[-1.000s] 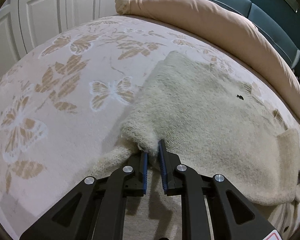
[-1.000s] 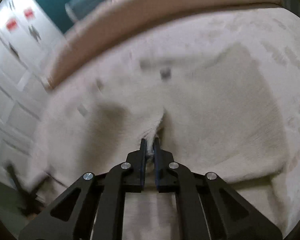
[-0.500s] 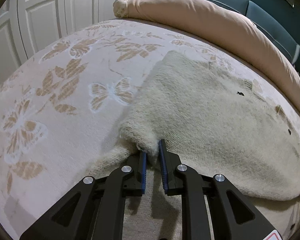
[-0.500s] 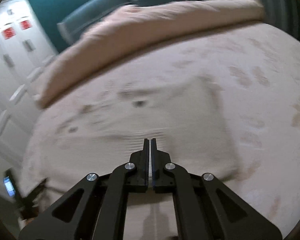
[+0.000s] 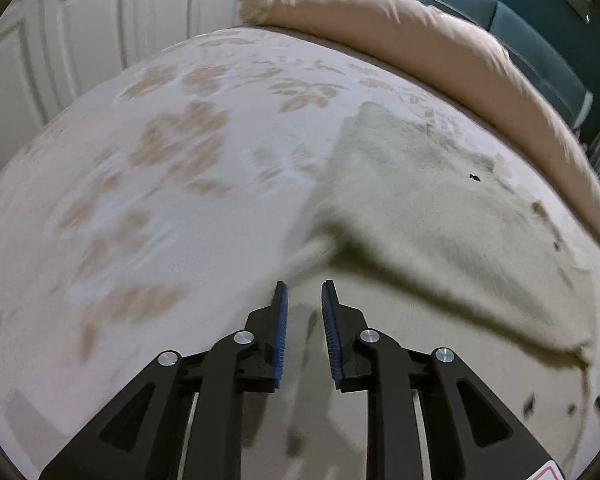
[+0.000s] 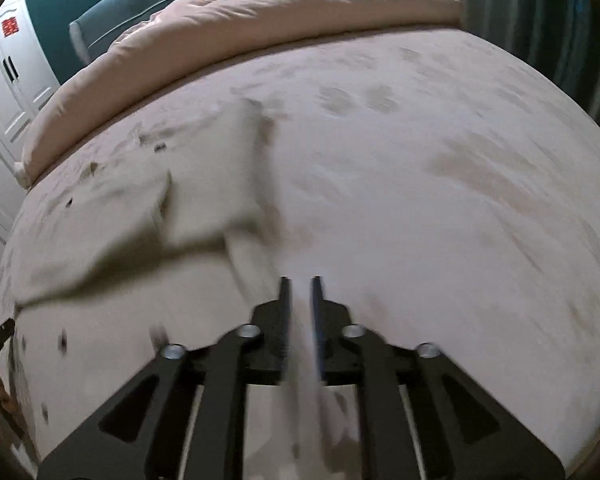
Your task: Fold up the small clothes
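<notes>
Let go of the fuzzy cream sweater (image 5: 440, 216) at two o'clock, left gripper (image 5: 304, 292) and right gripper (image 6: 299, 286) just opening with nothing inside, one fold laid, more to fold.

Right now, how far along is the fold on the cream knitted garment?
Done: one fold, the fuzzy cream knitted garment lies doubled on the butterfly-print bedspread. In hand: nothing; left hand-held gripper and right hand-held gripper have just opened, empty. Left: further folds, probably.

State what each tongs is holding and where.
Nothing. Left tongs and right tongs have just opened, jaws apart and bare; the knit garment lies released on the bed.
</notes>
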Available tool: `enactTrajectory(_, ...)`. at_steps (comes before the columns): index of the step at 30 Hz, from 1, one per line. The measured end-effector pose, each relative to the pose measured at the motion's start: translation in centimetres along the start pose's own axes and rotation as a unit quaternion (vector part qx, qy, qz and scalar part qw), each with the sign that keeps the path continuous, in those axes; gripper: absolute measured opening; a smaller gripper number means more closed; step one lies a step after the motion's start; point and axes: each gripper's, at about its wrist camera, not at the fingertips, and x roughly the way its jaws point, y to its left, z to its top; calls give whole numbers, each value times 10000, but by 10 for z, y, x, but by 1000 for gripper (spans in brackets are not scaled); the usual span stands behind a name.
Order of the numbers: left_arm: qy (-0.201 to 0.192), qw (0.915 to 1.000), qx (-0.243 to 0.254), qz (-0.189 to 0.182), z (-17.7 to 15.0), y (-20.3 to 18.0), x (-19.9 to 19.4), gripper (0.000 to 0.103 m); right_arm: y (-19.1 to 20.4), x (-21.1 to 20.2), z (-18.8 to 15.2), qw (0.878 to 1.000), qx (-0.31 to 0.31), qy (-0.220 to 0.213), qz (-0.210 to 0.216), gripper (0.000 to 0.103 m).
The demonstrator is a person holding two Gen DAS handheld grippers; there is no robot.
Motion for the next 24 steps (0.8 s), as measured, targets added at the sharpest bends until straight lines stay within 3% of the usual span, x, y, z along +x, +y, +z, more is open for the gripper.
enactTrajectory(1,12,10000,-48,75,-8,11,-11,36,-10,-14,-14,10000,-23,60,3,37)
enactTrajectory(2,52,9998,-128,112,-20,27,-26,39,-20,-35,-39,9998,-102,158,51,46)
enactTrajectory(3,131,9997,-201,43,-30,38,-37,43,-21,-46,-53,9996,-161,224,99,48)
enactTrajectory(5,437,9981,-391,-170,-55,62,-57,45,-21,-64,-90,9983,-222,463,278,62)
enactTrajectory(8,864,9927,-674,-495,-90,82,-76,46,-17,-80,-134,9959,-109,793,412,66)
enactTrajectory(11,1039,9873,-823,-875,-115,80,-89,55,-8,-73,-156,9919,130,1033,734,70)
enactTrajectory(13,1097,9873,-702,-904,-123,68,-90,60,-1,-69,-160,9910,278,999,841,79)
enactTrajectory(18,1275,9842,-601,-1073,-121,40,-81,66,17,-52,-145,9834,659,936,1411,79)
enactTrajectory(20,1330,9834,-592,-1085,-118,33,-77,65,25,-46,-138,9835,721,869,1413,74)
enactTrajectory(21,1346,9827,-572,-1134,-116,32,-76,51,29,-44,-136,9833,726,853,1436,69)
enactTrajectory(22,1380,9826,-477,-1143,-114,27,-77,38,31,-45,-135,9833,713,851,1439,56)
enactTrajectory(23,1355,9845,-328,-1065,-111,24,-76,6,35,-44,-133,9838,692,862,1414,35)
enactTrajectory(24,1308,9866,-116,-966,-108,19,-79,6,38,-44,-132,9834,666,894,1431,20)
